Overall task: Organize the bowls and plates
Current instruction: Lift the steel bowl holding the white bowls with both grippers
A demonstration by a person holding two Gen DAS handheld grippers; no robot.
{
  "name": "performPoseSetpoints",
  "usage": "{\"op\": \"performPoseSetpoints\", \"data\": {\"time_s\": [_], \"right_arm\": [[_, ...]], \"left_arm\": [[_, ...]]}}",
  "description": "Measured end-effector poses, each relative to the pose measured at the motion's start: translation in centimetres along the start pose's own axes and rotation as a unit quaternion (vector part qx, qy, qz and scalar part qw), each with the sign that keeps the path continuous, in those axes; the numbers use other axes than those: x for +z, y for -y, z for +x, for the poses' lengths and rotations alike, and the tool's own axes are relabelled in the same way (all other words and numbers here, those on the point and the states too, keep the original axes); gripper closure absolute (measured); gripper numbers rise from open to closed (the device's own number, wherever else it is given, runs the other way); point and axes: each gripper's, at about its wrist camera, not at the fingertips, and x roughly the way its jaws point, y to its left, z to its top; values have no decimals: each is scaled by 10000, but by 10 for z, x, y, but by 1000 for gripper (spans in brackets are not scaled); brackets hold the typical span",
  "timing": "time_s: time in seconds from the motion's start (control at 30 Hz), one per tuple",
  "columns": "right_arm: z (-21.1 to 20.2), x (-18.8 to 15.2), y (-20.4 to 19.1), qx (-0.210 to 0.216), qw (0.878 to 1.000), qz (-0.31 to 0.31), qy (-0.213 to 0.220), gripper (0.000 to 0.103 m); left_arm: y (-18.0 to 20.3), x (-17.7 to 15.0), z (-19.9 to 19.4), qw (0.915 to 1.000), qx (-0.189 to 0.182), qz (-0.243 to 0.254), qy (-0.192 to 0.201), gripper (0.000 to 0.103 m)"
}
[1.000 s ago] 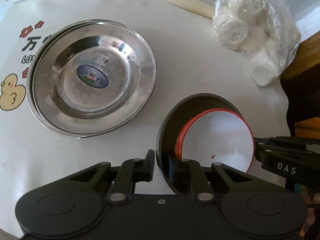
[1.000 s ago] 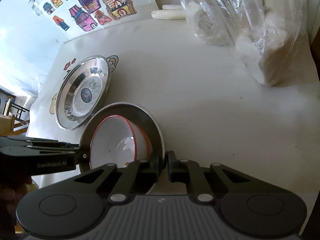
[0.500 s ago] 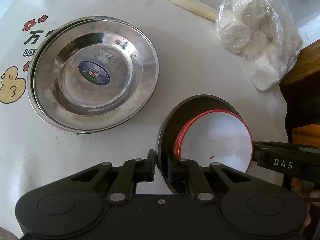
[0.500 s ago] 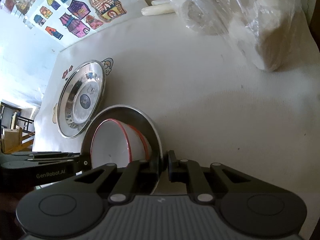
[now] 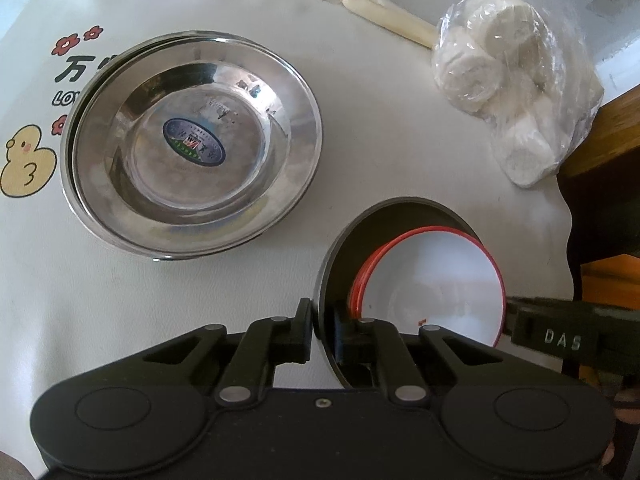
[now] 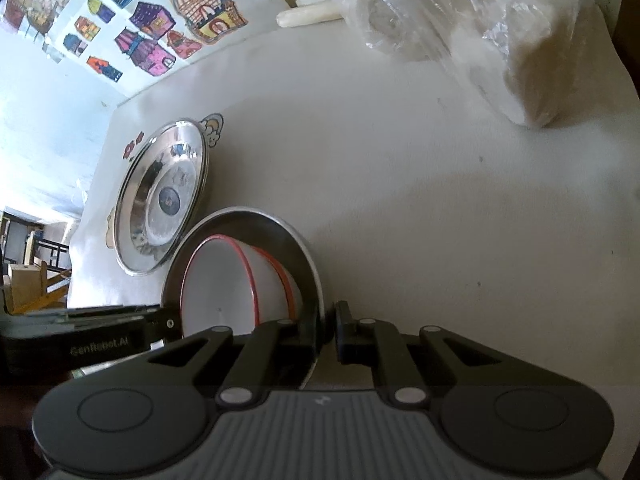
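Observation:
A steel bowl [image 5: 340, 248] holds stacked white bowls with red rims [image 5: 432, 280]. My left gripper [image 5: 322, 334] is shut on the steel bowl's near rim. My right gripper [image 6: 326, 330] is shut on the opposite rim of the steel bowl [image 6: 304, 252], where the white bowls [image 6: 224, 284] also show. Both hold it above the white table. Stacked steel plates [image 5: 192, 144] lie on the table to the left; they also show in the right wrist view [image 6: 164, 200].
A plastic bag of white rolls [image 5: 508, 92] lies at the back right, near the table's right edge. Two white sticks [image 5: 384, 12] lie at the back. Cartoon prints mark the table's left part [image 5: 24, 160]. A wall with house stickers [image 6: 152, 36] stands behind.
Both grippers and the steel bowl have drifted slightly back from the plates and the bag. The grip on the rim is unchanged.

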Motion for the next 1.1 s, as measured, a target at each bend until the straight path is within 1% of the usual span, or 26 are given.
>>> {"op": "performPoseSetpoints", "data": {"time_s": [0.23, 0.4, 0.53, 0.63, 0.7, 0.8, 0.9, 1.1], "right_arm": [[0, -2, 1, 31, 9999, 94, 54, 91], [-1, -3, 0, -65, 9999, 58, 75, 84], [-2, -5, 2, -76, 9999, 79, 64, 82], [-2, -5, 4, -37, 9999, 138, 80, 83], [-2, -5, 4, 5, 9999, 135, 85, 92], [-2, -6, 1, -38, 9997, 174, 142, 92], [-3, -7, 1, 2, 9995, 300, 90, 93], [-4, -11, -11, -68, 9999, 134, 36, 93]], "left_arm": [[-1, -1, 0, 10000, -19, 17, 6, 93], [-3, -2, 0, 10000, -49, 0, 11, 92], [-5, -2, 1, 9999, -102, -15, 11, 92], [-5, -1, 2, 9999, -133, 16, -12, 93], [-5, -1, 2, 9999, -147, 40, -21, 93], [-4, 1, 2, 9999, -141, 41, -66, 94], [-6, 2, 0, 9998, -168, -12, -57, 95], [-11, -2, -4, 9998, -184, -41, -39, 95]]}}
